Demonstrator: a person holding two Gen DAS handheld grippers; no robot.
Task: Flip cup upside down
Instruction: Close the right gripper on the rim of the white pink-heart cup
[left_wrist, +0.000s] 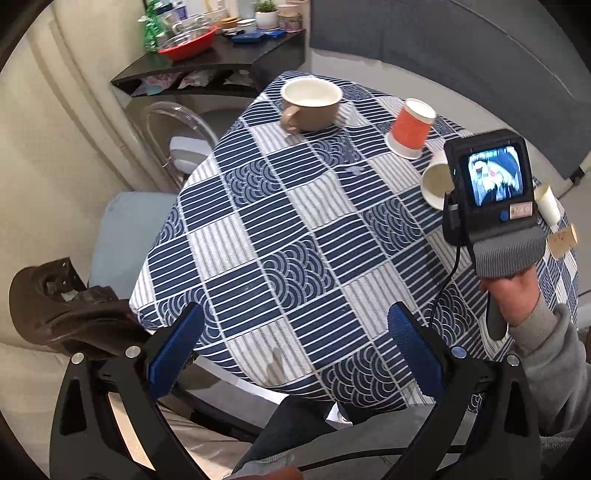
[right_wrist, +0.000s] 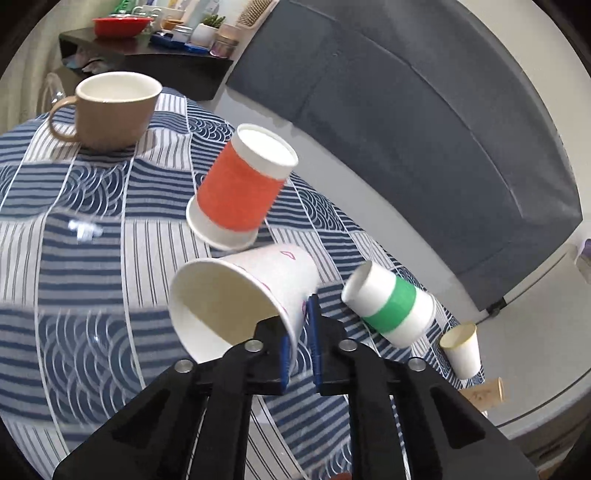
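Altogether five paper cups and one mug (right_wrist: 114, 110) show; right gripper (right_wrist: 299, 347) pinches the white cup (right_wrist: 236, 295) by its wall; left gripper (left_wrist: 291, 343) spread wide, holding nothing.

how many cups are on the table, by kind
paper cups: 5 (orange cup, white cup in the right tongs, green-banded cup, small cream cup, brown cup)
ceramic mugs: 1 (tan mug)
total: 6

Even indoor light, strong fisheye bending, tablecloth (right_wrist: 85, 229) motion-blurred
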